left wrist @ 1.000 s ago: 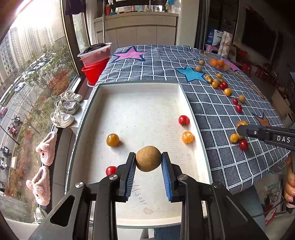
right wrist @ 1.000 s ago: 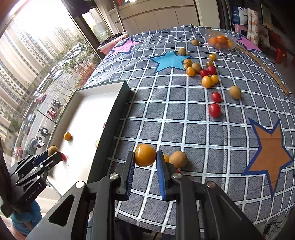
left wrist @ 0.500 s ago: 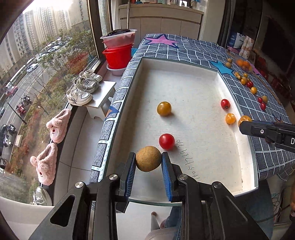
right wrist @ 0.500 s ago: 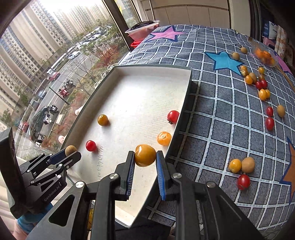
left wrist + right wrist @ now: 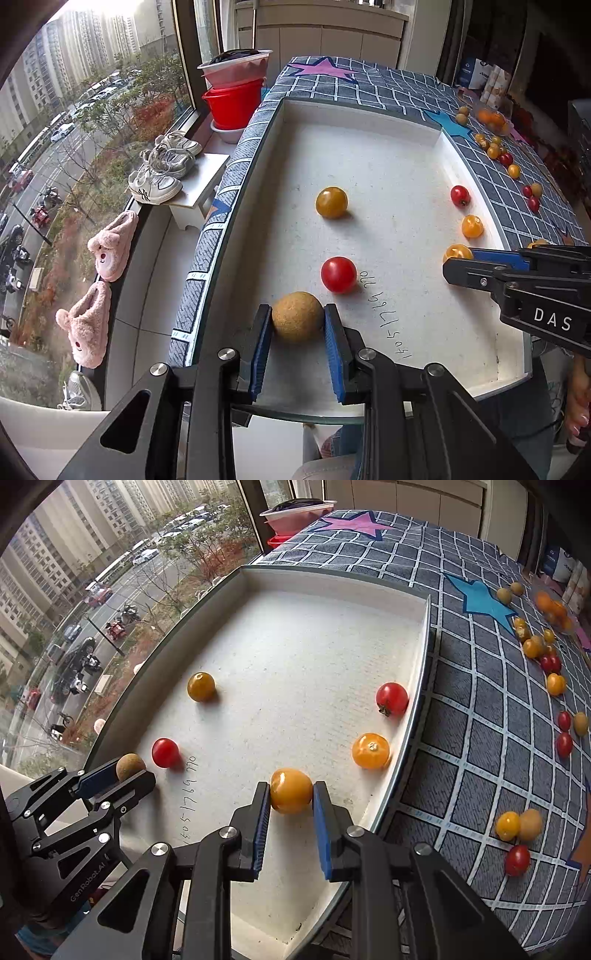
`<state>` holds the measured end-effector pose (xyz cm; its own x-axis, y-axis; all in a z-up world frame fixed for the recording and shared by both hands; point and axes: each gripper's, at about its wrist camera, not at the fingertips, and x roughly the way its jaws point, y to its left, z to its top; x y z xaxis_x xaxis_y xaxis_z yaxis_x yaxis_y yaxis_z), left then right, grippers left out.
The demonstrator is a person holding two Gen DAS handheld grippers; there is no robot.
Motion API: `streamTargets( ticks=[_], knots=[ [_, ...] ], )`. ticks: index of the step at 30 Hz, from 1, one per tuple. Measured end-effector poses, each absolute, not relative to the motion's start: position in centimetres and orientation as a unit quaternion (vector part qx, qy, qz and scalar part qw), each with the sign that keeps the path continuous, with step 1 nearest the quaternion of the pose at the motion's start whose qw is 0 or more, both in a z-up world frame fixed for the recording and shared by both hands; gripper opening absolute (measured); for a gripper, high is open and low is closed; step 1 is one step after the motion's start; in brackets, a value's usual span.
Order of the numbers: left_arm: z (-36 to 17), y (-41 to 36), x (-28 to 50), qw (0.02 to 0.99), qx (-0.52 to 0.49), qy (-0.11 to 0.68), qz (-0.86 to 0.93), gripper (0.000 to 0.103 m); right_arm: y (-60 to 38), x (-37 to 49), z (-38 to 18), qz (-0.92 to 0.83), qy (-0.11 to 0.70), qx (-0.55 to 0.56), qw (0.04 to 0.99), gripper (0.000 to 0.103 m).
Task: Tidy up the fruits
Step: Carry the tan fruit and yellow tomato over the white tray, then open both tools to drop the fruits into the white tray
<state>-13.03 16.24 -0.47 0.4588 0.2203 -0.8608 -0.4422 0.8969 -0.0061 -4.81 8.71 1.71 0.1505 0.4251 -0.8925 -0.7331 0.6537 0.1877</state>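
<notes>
My left gripper (image 5: pixel 297 317) is shut on a round brown fruit (image 5: pixel 297 316), low over the near left part of the white tray (image 5: pixel 362 114). It also shows in the right wrist view (image 5: pixel 130 766). My right gripper (image 5: pixel 291 794) is shut on a yellow-orange tomato (image 5: pixel 291 791) over the tray's near right part; it shows in the left wrist view (image 5: pixel 457 253). In the tray lie a red tomato (image 5: pixel 338 274), a yellow tomato (image 5: pixel 331 202), a red tomato (image 5: pixel 391 698) and an orange tomato (image 5: pixel 370 750) by the right wall.
Several loose tomatoes and brown fruits (image 5: pixel 554 664) lie on the checked cloth (image 5: pixel 480 701) right of the tray, with a small cluster (image 5: pixel 517 827) near the front. A clear bowl of oranges (image 5: pixel 493 120) stands at the far right. Red and pink tubs (image 5: pixel 236 88) sit by the window.
Both grippers have moved lower and closer to the tray floor with their fruits still held. The right gripper has come further in over the tray.
</notes>
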Motion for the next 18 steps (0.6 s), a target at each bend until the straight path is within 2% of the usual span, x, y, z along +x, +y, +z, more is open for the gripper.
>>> streamTargets(
  ticks=[7,13,15,16,17,18],
  knots=[
    [-0.5,16.4,-12.9,0.845,-0.113,0.483,0.197,0.030,9.4,-5.1,1.7,0.389,0.515,-0.168,0.745,0.029],
    [-0.5,16.3,-12.9,0.846,-0.112,0.484,0.194,0.030,9.3,-5.1,2.5,0.397,0.514,-0.154,0.744,0.061],
    [-0.5,16.3,-12.9,0.845,-0.114,0.485,0.193,0.031,9.0,-5.0,3.1,0.401,0.511,-0.147,0.746,0.064],
    [-0.5,16.3,-12.9,0.844,-0.117,0.486,0.192,0.050,8.8,-4.9,3.4,0.402,0.510,-0.142,0.747,0.066],
    [-0.4,16.3,-13.0,0.845,-0.121,0.484,0.191,0.078,8.5,-5.1,3.8,0.403,0.508,-0.137,0.749,0.070],
    [-0.2,16.2,-13.2,0.851,-0.123,0.474,0.190,0.084,8.2,-4.9,4.2,0.404,0.507,-0.130,0.750,0.073]
  ],
)
